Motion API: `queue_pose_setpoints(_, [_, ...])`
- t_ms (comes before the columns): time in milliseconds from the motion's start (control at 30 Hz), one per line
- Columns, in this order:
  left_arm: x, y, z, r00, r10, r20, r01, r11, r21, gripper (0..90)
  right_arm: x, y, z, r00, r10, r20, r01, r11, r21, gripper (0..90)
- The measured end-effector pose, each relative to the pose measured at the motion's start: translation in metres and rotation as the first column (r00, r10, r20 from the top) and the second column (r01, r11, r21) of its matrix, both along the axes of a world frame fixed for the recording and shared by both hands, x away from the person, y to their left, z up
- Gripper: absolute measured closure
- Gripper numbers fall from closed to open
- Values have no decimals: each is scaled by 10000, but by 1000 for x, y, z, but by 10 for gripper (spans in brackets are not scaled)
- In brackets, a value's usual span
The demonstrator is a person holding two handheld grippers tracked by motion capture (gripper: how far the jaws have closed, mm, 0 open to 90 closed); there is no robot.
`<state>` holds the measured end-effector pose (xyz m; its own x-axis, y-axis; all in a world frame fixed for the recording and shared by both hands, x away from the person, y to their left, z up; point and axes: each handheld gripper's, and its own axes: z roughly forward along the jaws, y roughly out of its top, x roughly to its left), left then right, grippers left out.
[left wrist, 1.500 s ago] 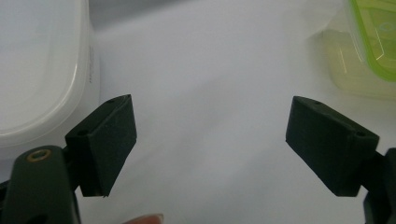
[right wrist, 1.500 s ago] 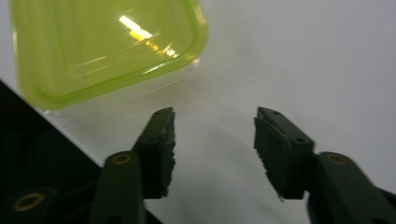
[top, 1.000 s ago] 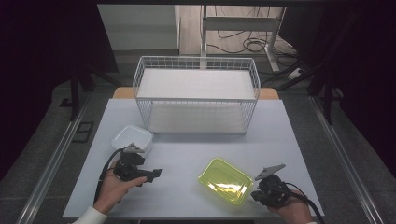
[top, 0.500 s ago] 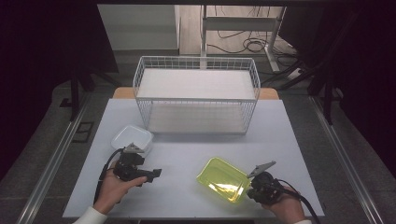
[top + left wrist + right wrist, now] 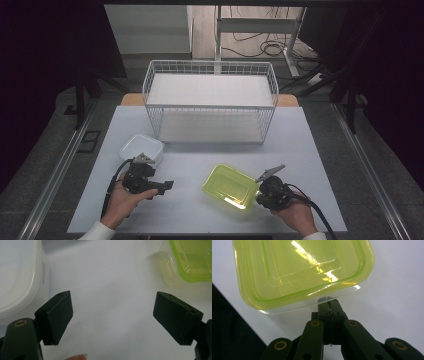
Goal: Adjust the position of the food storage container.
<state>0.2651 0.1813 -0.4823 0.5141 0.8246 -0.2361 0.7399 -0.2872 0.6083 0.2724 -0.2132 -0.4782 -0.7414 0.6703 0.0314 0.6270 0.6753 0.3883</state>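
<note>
Moved since a second ago: right gripper (image 5: 260, 191) and green container (image 5: 231, 186), both shifted leftward across the table (image 5: 300, 145).

Wire basket (image 5: 210, 102): far side of table, well apart from both hands.

Green container: near right of table, tilted, its edge tab pinched in the right gripper's closed jaws. Probably light, thin, slick plastic; a rim grip looks soundest.

White container (image 5: 141, 148): lidded, just beside left gripper (image 5: 165, 186), jaws wide apart, holding nothing.

left gripper (image 5: 162, 186) fingers apart, right gripper (image 5: 258, 192) (fingers together)
</note>
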Motion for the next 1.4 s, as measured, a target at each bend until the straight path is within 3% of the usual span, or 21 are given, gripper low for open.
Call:
queue_pose_setpoints(433, [0, 0, 0, 10000, 52, -16, -51, 10000, 18, 157, 24, 23, -4, 9998, 140, 147, -139, 9999, -66, 890])
queue_pose_setpoints(933, [0, -1, -2, 10000, 86, -31, -86, 9999, 61, 157, 46, 63, -10, 9965, 772, 330, -767, 9969, -177, 890])
queue_pose_setpoints(1133, [0, 0, -2, 9999, 124, 8, -124, 9999, 25, 157, 43, 57, -4, 9966, 672, 486, -668, 9977, -99, 890])
queue_pose_setpoints(1333, [0, 3, -1, 9998, 178, 43, -178, 9998, -25, 157, 18, 43, 10, 9946, 789, 678, -805, 9965, 205, 890])
queue_pose_setpoints(1400, [0, 3, -1, 9998, 202, 51, -202, 9998, -44, 157, 3, 42, 11, 9921, 1089, 622, -1106, 9936, 242, 890])
